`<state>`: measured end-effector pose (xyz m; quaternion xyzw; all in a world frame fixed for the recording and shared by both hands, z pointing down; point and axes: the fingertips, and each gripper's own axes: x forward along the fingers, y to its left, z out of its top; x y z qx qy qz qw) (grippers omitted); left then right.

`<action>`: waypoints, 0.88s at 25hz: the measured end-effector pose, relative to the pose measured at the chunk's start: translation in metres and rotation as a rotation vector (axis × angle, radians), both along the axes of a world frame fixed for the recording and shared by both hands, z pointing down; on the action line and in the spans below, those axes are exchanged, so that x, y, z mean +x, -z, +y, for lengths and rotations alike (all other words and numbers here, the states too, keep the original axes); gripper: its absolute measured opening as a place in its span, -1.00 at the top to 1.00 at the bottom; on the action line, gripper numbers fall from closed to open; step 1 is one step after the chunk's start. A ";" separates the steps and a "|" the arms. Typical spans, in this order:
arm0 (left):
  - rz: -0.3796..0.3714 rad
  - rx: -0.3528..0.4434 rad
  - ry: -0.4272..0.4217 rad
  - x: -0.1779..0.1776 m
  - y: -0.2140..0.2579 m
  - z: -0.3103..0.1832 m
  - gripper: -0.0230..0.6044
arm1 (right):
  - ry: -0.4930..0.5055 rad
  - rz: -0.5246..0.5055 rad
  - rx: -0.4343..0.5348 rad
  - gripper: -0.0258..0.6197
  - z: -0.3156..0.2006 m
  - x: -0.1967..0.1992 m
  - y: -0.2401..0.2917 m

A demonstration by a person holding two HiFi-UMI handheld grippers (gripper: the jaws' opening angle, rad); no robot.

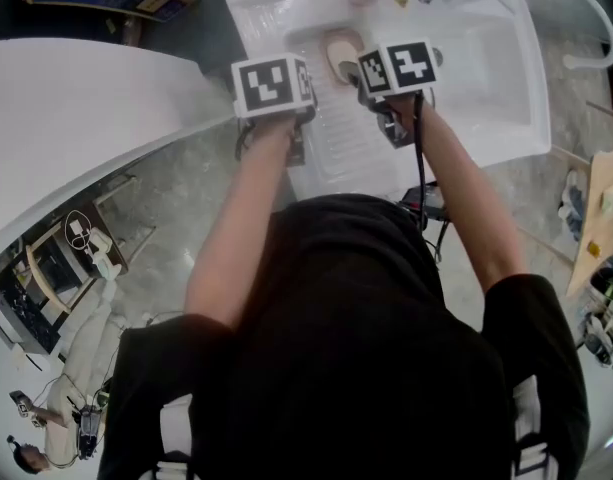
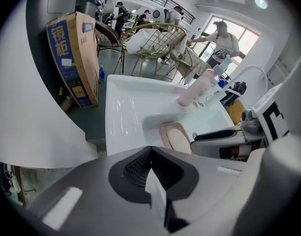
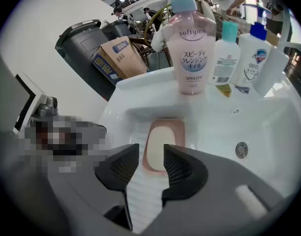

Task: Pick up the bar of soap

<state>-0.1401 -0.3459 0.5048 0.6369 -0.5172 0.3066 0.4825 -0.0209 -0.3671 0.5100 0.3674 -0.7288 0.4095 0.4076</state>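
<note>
Two claws hung over the white basin [image 3: 273,127], but only one was set up for the soap. The right gripper [image 3: 151,156] had its jaws partly apart with nothing between the pads. Through the gap showed the ribbed slope [image 3: 140,205] of the basin and, beyond it, the bar of soap [image 3: 157,146]. The left gripper [image 2: 150,156] had its jaws pressed together on nothing.

The pale bar lay in a pink soap dish [image 3: 178,128] on the basin floor, at the middle of the right gripper view. It sat below a pink bottle [image 3: 193,53] that stood on the back rim. In the head view it was at the upper centre, between the two marker cubes and closer to the right one.

From the right claw the soap lay straight ahead and lower down, a little right of the line through the gap. Its long axis ran up the frame, away from the claw, so the jaws faced each other across its narrow width. That looked like the right alignment for a pinch on the long sides, though the dish's raised rim could get in the way of the pads. From the left claw the bar sat off to the right, with the other gripper alongside it, so the right hand seemed the nearer and better placed.
</note>
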 end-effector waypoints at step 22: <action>-0.001 0.000 -0.043 0.006 -0.017 -0.026 0.93 | 0.087 0.140 -0.030 0.06 -0.013 0.000 -0.043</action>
